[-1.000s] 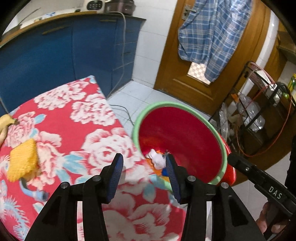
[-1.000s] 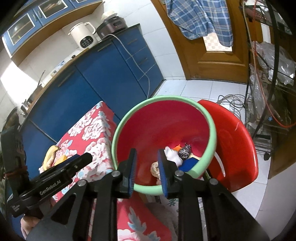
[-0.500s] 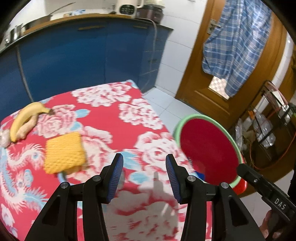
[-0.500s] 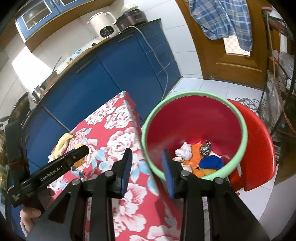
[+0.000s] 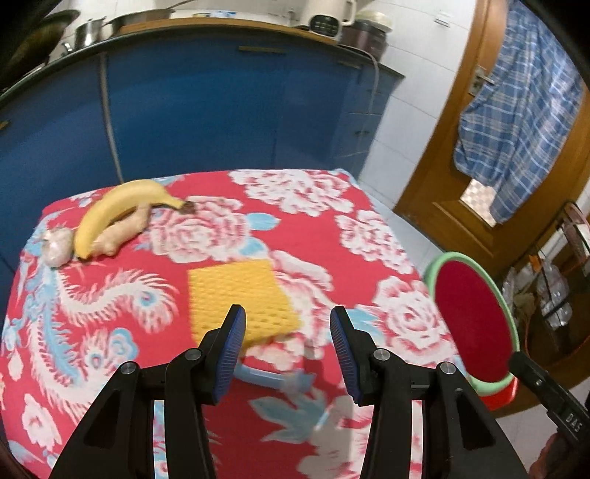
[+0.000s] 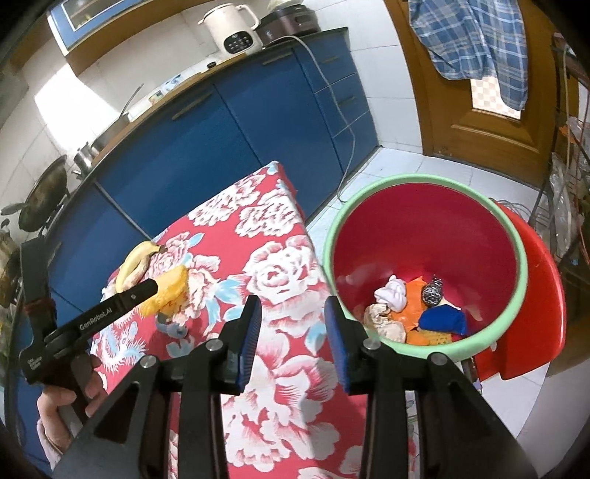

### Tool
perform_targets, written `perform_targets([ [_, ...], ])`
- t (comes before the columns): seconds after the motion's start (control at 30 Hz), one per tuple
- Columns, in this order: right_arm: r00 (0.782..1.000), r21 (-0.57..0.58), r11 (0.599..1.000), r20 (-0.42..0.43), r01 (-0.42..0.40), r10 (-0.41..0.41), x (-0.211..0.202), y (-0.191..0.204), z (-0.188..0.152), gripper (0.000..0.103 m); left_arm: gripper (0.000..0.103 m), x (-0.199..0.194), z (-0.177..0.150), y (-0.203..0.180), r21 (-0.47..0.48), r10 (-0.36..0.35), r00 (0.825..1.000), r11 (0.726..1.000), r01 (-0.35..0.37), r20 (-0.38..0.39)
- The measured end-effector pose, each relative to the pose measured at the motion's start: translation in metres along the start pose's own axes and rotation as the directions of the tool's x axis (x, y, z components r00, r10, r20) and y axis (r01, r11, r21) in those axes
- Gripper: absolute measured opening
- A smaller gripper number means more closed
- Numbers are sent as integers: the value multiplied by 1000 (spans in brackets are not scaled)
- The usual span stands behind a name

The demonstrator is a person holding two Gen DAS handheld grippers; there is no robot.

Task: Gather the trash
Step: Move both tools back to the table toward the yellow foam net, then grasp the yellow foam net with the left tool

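Observation:
A yellow knitted cloth (image 5: 239,298) lies on the red flowered tablecloth (image 5: 332,235), just beyond my left gripper (image 5: 287,331), which is open and holds nothing. A light blue object (image 5: 273,377) lies below the cloth, between the fingers in view. A banana (image 5: 114,210) rests on a beige piece at the far left, beside a pale lump (image 5: 57,245). My right gripper (image 6: 292,324) is open and empty over the table's right edge. The red bin with a green rim (image 6: 424,184) stands right of the table and holds several scraps (image 6: 409,309).
Blue cabinets (image 5: 221,110) run behind the table, with a white kettle (image 6: 232,31) and pots on the counter. A wooden door (image 6: 479,110) with a checked shirt hung on it is at the right. A red chair (image 6: 534,294) sits behind the bin; a wire rack (image 5: 553,294) is nearby.
The left gripper swung left from above the bin to above the table, bringing the yellow cloth and banana into view. The right gripper's jaws widened and it drew left, off the bin.

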State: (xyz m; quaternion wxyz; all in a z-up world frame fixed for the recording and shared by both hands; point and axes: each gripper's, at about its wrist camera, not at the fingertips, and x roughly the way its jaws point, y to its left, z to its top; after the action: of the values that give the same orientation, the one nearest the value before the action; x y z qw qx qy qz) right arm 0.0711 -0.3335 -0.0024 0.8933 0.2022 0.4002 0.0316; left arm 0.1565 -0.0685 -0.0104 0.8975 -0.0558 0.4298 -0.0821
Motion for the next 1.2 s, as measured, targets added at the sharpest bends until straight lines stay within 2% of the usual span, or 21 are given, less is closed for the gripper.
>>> perform_targets([
  [0.37,999,-37,999,-42,-1,-1,20,22,-1,38,52,29,0,42,-79,52,996,995,-57,-65],
  [0.63,997,-58,998,-73,2,-7,32,31,-3,38,52,50,-3,49,-114,6,993,993,-19,-114],
  [0.7,997,-63,998,-79,3,-8,35,33,-3,38,41,52,-3,50,-122,-10,994,993,-3,-113],
  [0.73,997,-66,998,-81,4,-9,35,34,-3,38,27,53,-3,51,-131,-27,993,991,12,-115],
  [0.77,997,-69,998,-83,4,-10,36,35,-3,38,18,54,-4,52,-141,-45,992,990,29,-116],
  [0.83,996,-75,997,-88,4,-11,38,37,-4,38,11,53,-4,53,-153,-75,992,987,58,-106],
  [1.03,995,-102,995,-100,-10,0,42,51,-7,38,11,30,-2,59,-161,-92,995,983,85,-40],
  [1.2,992,-130,991,-120,-45,29,48,69,-11,38,11,-3,-2,74,-180,-61,998,982,65,26],
])
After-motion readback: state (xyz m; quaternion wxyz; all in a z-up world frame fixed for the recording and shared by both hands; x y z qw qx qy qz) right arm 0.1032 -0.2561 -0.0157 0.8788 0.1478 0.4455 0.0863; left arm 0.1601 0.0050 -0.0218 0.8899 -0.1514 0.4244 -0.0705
